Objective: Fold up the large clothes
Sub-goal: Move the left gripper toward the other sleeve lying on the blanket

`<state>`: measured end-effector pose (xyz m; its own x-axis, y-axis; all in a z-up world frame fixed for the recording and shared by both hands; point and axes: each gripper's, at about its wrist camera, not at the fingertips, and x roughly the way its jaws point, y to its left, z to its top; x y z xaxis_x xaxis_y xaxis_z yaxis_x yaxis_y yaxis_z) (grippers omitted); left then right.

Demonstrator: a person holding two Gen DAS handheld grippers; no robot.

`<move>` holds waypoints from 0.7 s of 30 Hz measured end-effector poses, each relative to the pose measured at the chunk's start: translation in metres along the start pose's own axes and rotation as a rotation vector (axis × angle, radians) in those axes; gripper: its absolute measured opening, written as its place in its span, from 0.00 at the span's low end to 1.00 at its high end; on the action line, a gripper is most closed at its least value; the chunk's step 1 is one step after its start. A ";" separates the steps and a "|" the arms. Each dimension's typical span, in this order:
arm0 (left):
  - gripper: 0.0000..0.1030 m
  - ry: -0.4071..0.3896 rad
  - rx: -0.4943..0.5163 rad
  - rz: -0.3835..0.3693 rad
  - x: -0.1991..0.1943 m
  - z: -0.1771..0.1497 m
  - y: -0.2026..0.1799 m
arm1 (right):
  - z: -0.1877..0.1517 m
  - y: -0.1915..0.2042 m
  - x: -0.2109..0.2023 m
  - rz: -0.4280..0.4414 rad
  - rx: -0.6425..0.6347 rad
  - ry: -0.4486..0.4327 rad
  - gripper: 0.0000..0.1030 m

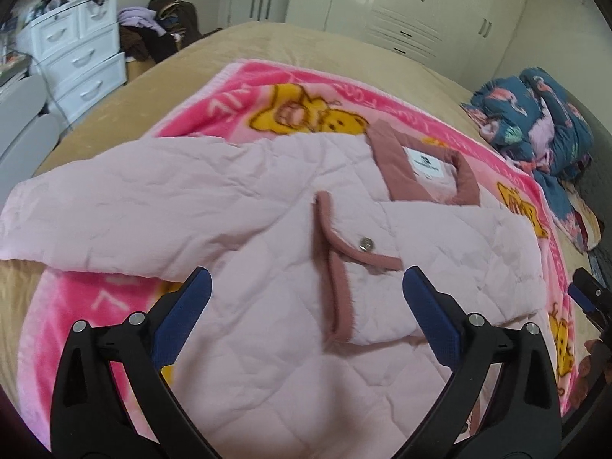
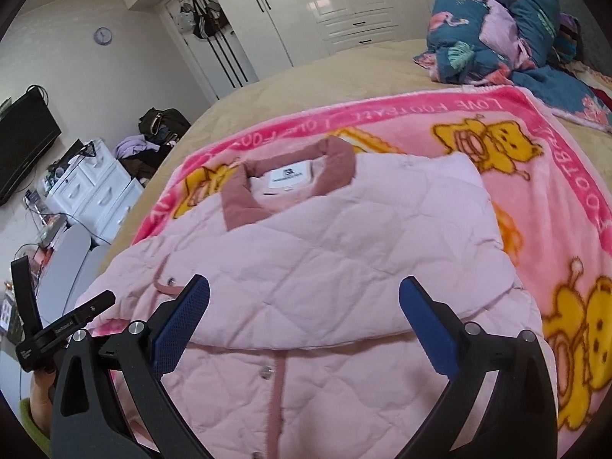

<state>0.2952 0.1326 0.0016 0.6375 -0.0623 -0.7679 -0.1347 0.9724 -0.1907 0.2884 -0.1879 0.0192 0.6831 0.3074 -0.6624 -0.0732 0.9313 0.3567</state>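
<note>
Blue-padded left gripper (image 1: 306, 287) and right gripper (image 2: 304, 298) hovered spread, empty, over the soft, bulky quilted pink jacket (image 2: 325, 252); hems likely offered best holds.

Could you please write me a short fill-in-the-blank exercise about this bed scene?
1. The quilted jacket has a ____ body with darker trim.
2. It lies on a pink blanket printed with yellow ____.
3. Both the left gripper and right gripper are ____, holding nothing.

Missing words: pink; bears; open
</note>
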 end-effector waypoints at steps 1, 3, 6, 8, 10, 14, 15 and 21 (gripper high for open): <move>0.91 -0.002 -0.005 0.003 -0.003 0.002 0.005 | 0.002 0.006 -0.001 0.008 -0.005 -0.002 0.96; 0.91 -0.018 -0.014 0.023 -0.009 0.007 0.014 | 0.005 0.017 -0.002 0.013 -0.019 -0.008 0.96; 0.91 -0.059 -0.042 0.065 -0.023 0.015 0.033 | 0.009 0.037 -0.001 0.027 -0.052 -0.015 0.96; 0.91 -0.079 -0.064 0.086 -0.030 0.020 0.045 | 0.012 0.053 0.001 0.039 -0.079 -0.017 0.96; 0.91 -0.103 -0.096 0.120 -0.039 0.025 0.063 | 0.014 0.066 0.002 0.051 -0.098 -0.023 0.96; 0.91 -0.124 -0.134 0.169 -0.050 0.032 0.088 | 0.018 0.096 0.006 0.089 -0.138 -0.028 0.96; 0.91 -0.129 -0.147 0.180 -0.052 0.033 0.095 | 0.019 0.101 0.007 0.099 -0.144 -0.028 0.96; 0.91 -0.124 -0.213 0.183 -0.056 0.035 0.122 | 0.021 0.139 0.010 0.151 -0.202 -0.030 0.96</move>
<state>0.2690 0.2626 0.0428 0.6739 0.1501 -0.7234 -0.4038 0.8948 -0.1904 0.3006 -0.0599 0.0760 0.6747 0.4432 -0.5902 -0.3177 0.8961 0.3098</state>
